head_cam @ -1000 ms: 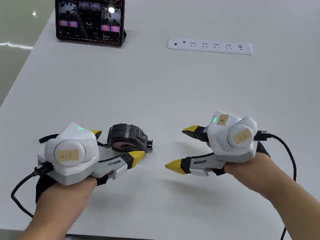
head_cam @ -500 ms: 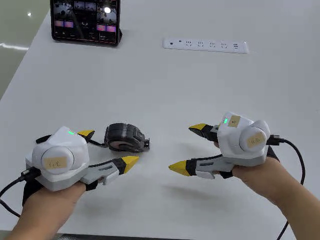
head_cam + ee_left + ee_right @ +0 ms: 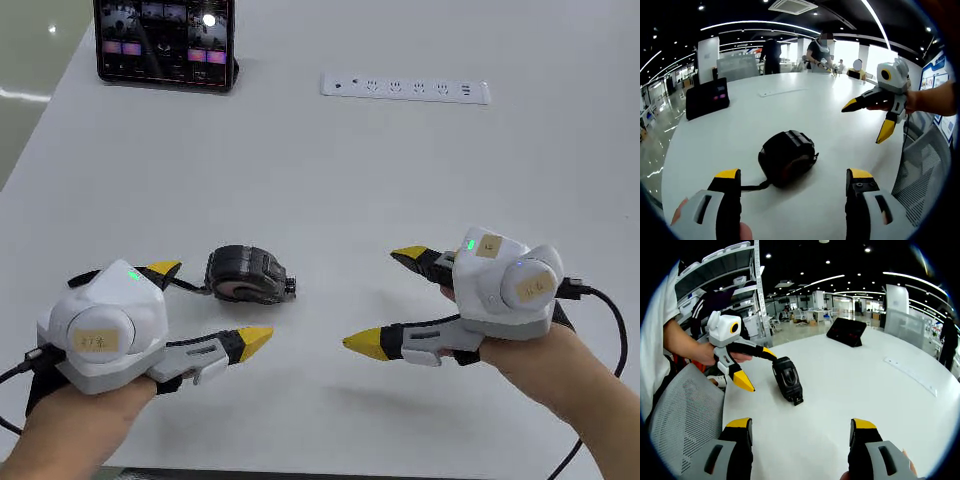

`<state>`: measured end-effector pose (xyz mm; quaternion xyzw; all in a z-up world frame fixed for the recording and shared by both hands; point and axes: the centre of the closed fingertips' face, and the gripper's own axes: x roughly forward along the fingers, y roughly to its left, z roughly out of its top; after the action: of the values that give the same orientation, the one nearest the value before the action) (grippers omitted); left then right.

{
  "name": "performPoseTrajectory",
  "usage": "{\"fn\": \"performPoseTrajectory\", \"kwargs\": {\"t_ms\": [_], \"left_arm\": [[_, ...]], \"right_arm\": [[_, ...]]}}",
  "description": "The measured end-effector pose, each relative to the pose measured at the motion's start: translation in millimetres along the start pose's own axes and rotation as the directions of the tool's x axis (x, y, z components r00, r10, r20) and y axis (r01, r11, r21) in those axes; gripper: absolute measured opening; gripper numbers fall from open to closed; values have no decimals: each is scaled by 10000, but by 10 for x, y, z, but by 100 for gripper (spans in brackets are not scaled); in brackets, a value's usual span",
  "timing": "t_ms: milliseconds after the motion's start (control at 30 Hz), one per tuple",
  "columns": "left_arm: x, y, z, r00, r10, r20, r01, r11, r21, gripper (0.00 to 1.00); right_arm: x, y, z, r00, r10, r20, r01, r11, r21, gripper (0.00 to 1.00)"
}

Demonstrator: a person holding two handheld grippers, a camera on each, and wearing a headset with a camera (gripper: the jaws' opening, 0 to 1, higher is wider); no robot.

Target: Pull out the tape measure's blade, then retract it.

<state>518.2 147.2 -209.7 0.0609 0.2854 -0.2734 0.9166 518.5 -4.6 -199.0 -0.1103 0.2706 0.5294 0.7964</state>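
In the head view, the tape measure (image 3: 245,275) lies on the white table (image 3: 330,170), just off the tips of your left gripper (image 3: 210,302). That gripper's jaws are spread and hold nothing. Your right gripper (image 3: 383,298) is also spread and empty, and it sits well apart from the case, on its far side. The case's long axis runs across you, with the small dark mouth end turned toward the right gripper.

In the left gripper view, the tape measure (image 3: 786,157) sits dead ahead, between the lines of the two yellow-tipped jaws and a little beyond them. Its thin black strap trails back toward the left-hand jaw. The right gripper (image 3: 866,122) hangs above the table past the case, with its jaws parted.

In the right gripper view, the tape measure (image 3: 788,378) lies ahead and slightly left of centre, with its mouth end pointing back at you. The left gripper (image 3: 758,370) is close beside its far end.

Your left gripper is the nearer one, so it looks best placed to pin the body, and the blade end already faces your right.
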Motion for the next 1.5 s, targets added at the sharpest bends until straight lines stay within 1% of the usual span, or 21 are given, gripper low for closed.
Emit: {"fn": "performPoseTrajectory", "kwargs": {"t_ms": [233, 333, 667, 867, 967, 1167, 1300, 1500], "left_arm": [[-46, -36, -42, 9996, -254, -148, 258, 9993, 275, 85], [-73, -41, -36, 9994, -321, -112, 324, 9991, 290, 86], [-159, -108, -6, 9972, -750, 3, 750, 9967, 309, 90], [-196, -133, -34, 9950, -990, -106, 993, 9946, 312, 94], [-221, -134, -50, 9947, -1011, -189, 1019, 9939, 422, 95], [-273, -149, -43, 9931, -1167, -145, 1171, 9926, 321, 98], [-305, -151, -50, 9917, -1275, -142, 1279, 9912, 339, 99], [-368, -148, -62, 9884, -1512, -105, 1514, 9883, 208, 99]], "right_arm": [[-85, 22, -33, 9999, -78, 63, 78, 9999, 108, 81], [-124, 31, -50, 9998, -87, 160, 84, 9998, 169, 81], [-232, 62, -136, 9994, -256, 243, 250, 9993, 285, 90], [-285, 52, -180, 9990, -413, 146, 408, 9987, 317, 94], [-305, 61, -198, 9990, -431, 120, 427, 9984, 379, 97], [-363, 70, -235, 9985, -542, 87, 538, 9978, 383, 99], [-413, 77, -289, 9982, -601, -62, 602, 9977, 319, 99], [-491, 77, -357, 9973, -694, -222, 701, 9969, 357, 99]]}}
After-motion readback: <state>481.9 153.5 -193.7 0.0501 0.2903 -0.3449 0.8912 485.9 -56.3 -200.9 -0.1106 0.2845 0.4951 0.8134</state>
